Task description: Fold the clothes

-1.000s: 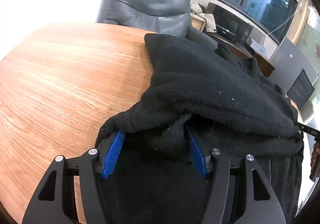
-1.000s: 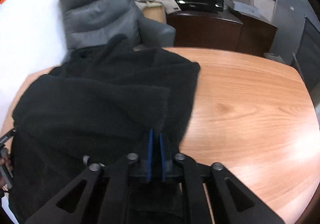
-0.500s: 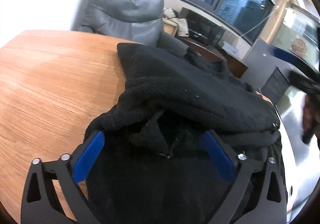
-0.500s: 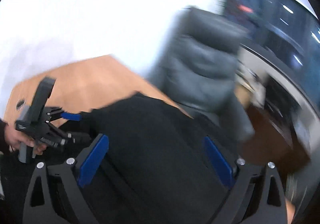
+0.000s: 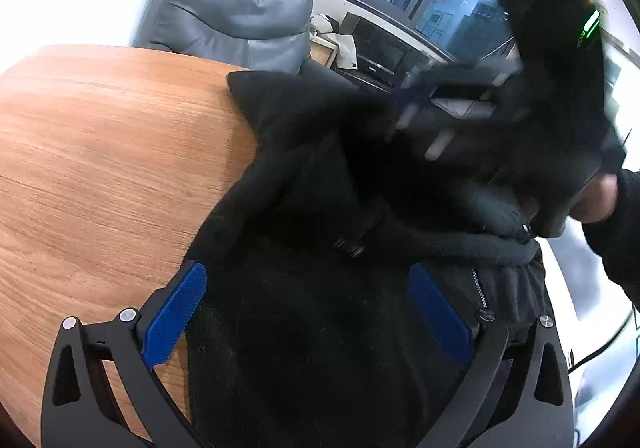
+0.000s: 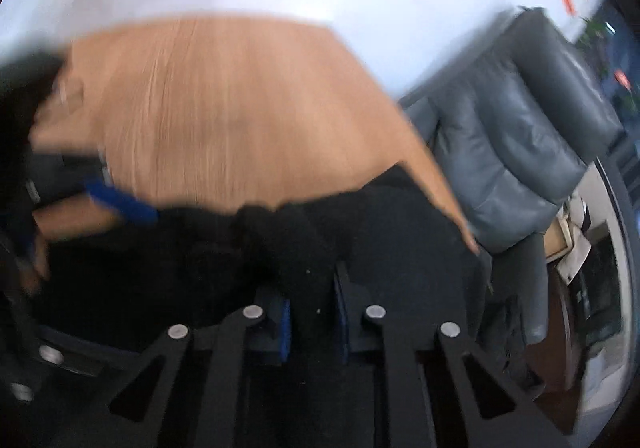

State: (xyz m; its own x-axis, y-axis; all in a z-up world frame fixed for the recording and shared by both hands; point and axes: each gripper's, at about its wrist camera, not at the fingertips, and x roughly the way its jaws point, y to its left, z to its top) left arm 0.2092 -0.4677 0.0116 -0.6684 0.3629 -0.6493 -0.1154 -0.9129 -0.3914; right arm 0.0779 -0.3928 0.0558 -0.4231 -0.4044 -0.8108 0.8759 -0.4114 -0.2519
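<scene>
Currently working mid-fold on a black fleece garment [image 5: 320, 328], heaped on the near right part of the wooden table [image 5: 100, 167], its far corner reaching toward the grey leather chair [image 5: 240, 7] behind the far edge. Spreading the left gripper [image 5: 308, 312] wide, blue pads [image 5: 176, 316] well apart with the fleece bulging between them but nothing pinched; judging it to be straddling the heap rather than gripping it. Closing the right gripper [image 6: 314, 316] almost fully, blue pads [image 6: 285, 324] pressing on a thick fold of the black fleece between them, so apparently clamped on the cloth. Showing, in the left wrist view, the right gripper blurred high on the right, a dark mass of fleece seemingly hanging with it above the pile. Showing, in the right wrist view, bare wood beyond the fleece and the chair to the right, all smeared by motion.

Judging the step as carrying one layer across the garment. Calling next for laying that held layer flat over the pile, loosening the right pads only once the cloth is resting, and pinning the near edge with the left gripper against dragging.
</scene>
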